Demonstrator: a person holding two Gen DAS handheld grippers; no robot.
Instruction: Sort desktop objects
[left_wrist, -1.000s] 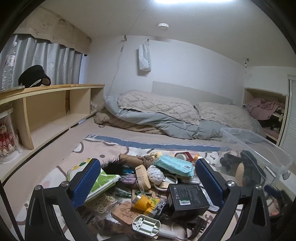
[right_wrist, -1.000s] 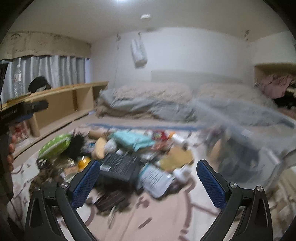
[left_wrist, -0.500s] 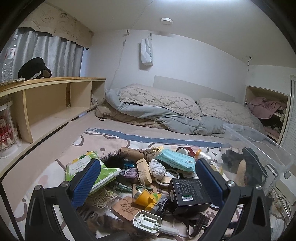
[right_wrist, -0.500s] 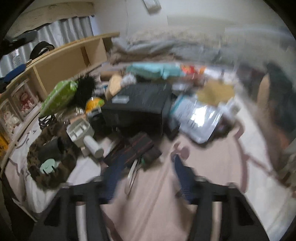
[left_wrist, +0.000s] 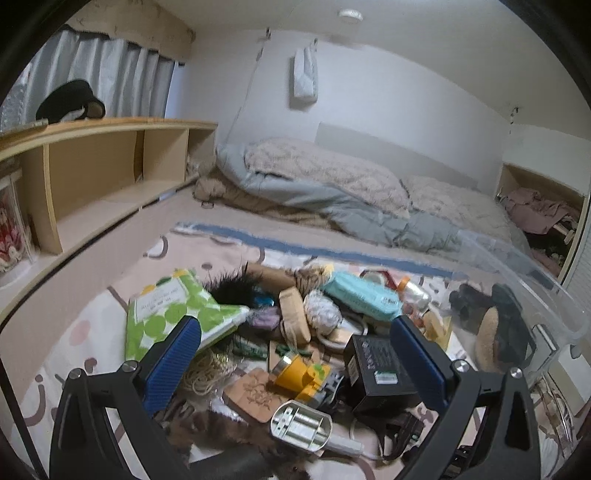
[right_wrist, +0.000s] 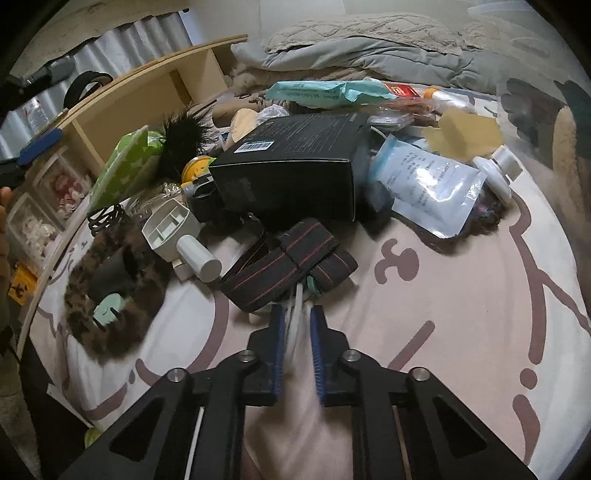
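Desktop objects heaped on patterned bed cover; sorting looks barely begun. Left to right: green dotted pack, yellow toy, black box, teal pack, all still in pile. Clear bin at far right already holds dark items. Left gripper spread wide above pile, holding nothing. Right gripper closing, jaws nearly together, thin white strip between them, beside striped dark band; firm grip uncertain.
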